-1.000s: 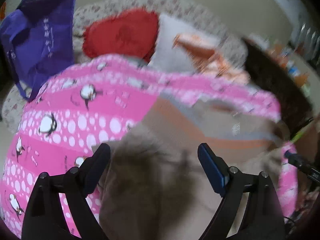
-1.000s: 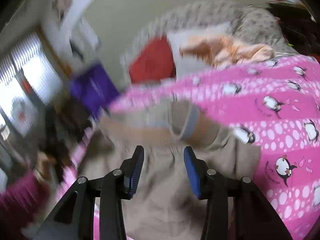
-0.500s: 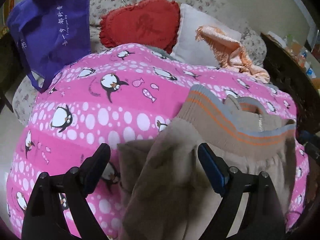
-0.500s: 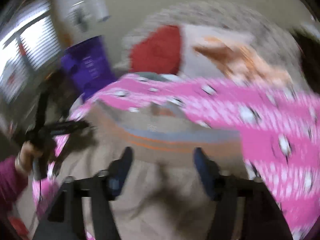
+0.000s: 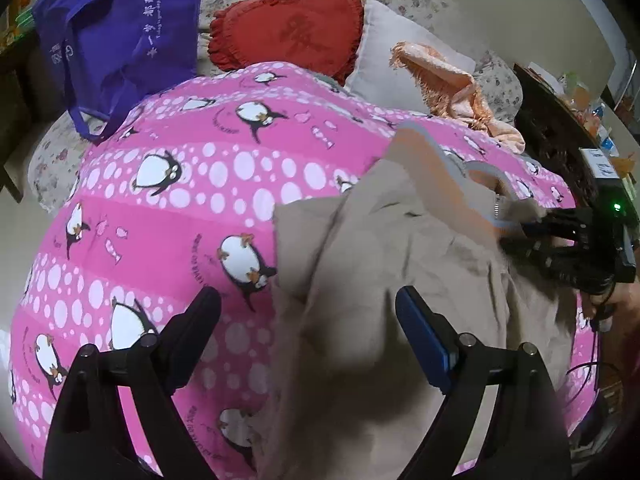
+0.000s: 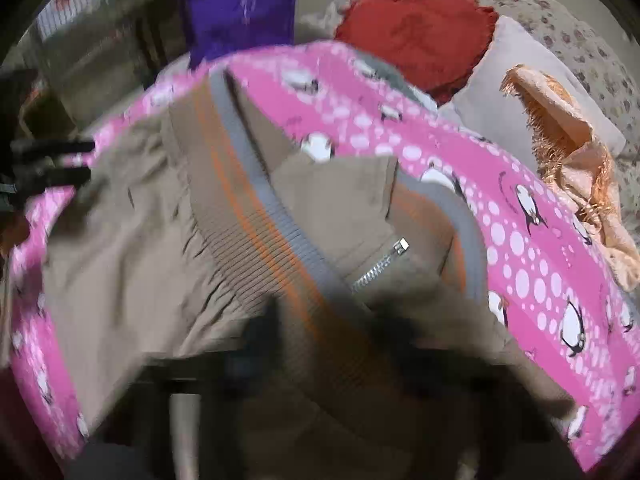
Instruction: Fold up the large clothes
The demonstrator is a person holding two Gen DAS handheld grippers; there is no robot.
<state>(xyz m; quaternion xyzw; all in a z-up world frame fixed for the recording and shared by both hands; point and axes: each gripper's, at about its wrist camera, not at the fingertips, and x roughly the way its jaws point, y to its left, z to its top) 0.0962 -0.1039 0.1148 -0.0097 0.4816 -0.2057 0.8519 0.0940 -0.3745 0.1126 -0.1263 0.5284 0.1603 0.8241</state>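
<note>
Jacket (image 5: 360,320), tan with an orange-and-grey ribbed band, lay rumpled on the pink penguin quilt (image 5: 160,200). The left gripper (image 5: 308,320) hovered over its near part, jaws spread wide and grasping nothing. The right gripper (image 5: 516,226), whose jaws had just been closing, was clenched on the jacket's band by the zipper (image 6: 380,264), seen from the left wrist view; its own view was blurred and half covered by cloth. A red cushion (image 5: 288,32) and purple bag (image 5: 112,28) sat behind.
</note>
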